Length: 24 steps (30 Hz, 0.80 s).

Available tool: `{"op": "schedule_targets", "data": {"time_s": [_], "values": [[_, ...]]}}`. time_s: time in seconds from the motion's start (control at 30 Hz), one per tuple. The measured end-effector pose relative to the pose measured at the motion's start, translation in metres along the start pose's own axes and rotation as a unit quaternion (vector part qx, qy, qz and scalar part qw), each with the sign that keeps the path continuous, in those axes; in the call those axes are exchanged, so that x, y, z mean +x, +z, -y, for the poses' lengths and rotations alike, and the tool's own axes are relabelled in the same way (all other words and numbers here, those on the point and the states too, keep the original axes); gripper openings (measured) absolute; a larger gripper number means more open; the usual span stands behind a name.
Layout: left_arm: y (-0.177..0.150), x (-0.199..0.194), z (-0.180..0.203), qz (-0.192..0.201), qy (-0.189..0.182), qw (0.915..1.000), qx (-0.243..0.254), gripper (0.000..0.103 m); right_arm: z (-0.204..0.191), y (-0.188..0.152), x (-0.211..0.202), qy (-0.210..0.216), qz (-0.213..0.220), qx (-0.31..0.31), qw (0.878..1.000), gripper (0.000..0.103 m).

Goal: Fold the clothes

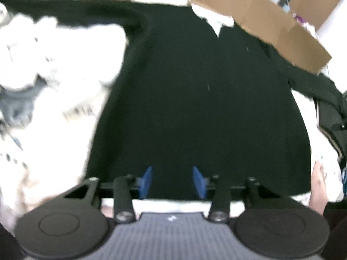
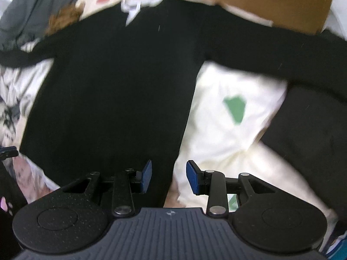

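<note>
Honestly, both claws, left claw (image 1: 172, 181) and right claw (image 2: 168, 177), hang released above the black sweater (image 1: 195, 97); grabbing unevenly below them could skew the fold.

sweater (image 1: 195, 99): plain black, sleeves spread left and right
gripper pads (image 2: 147, 176): blue, on black arms
cardboard box (image 1: 260, 17): brown, far right
cloth beside sweater (image 2: 227, 134): cream white, green patch
heap at left (image 1: 54, 52): white, some grey
far left garment (image 2: 32, 6): dark grey
</note>
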<state>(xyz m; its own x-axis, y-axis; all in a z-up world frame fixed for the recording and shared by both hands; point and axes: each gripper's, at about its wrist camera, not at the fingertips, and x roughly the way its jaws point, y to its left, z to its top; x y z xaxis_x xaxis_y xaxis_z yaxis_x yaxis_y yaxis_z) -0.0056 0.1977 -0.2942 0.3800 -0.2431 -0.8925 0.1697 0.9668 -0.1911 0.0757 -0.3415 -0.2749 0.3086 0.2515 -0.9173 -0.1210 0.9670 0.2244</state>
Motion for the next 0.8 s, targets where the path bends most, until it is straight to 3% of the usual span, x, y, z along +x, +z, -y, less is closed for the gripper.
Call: {"op": "schedule_targets", "data": {"time_s": [0.13, 0.27, 0.53, 0.8], "values": [[0.029, -0.032, -0.004, 0.031, 0.020, 0.9993, -0.003, 0.055, 0.003, 0.024, -0.042, -0.009, 0.041, 0.003, 0.999, 0.043], [0.061, -0.077, -0.010, 0.070, 0.040, 0.9967, -0.010, 0.065, 0.002, 0.043, -0.090, -0.012, 0.085, -0.005, 0.996, 0.051], [0.120, -0.160, -0.044, 0.143, 0.090, 0.9849, -0.041, 0.075, -0.015, 0.116, -0.134, -0.002, 0.132, -0.039, 0.991, 0.055], [0.185, -0.171, -0.104, 0.187, 0.133, 0.9711, -0.065, 0.083, -0.043, 0.154, -0.148, -0.003, 0.135, -0.067, 0.989, 0.060]]}}
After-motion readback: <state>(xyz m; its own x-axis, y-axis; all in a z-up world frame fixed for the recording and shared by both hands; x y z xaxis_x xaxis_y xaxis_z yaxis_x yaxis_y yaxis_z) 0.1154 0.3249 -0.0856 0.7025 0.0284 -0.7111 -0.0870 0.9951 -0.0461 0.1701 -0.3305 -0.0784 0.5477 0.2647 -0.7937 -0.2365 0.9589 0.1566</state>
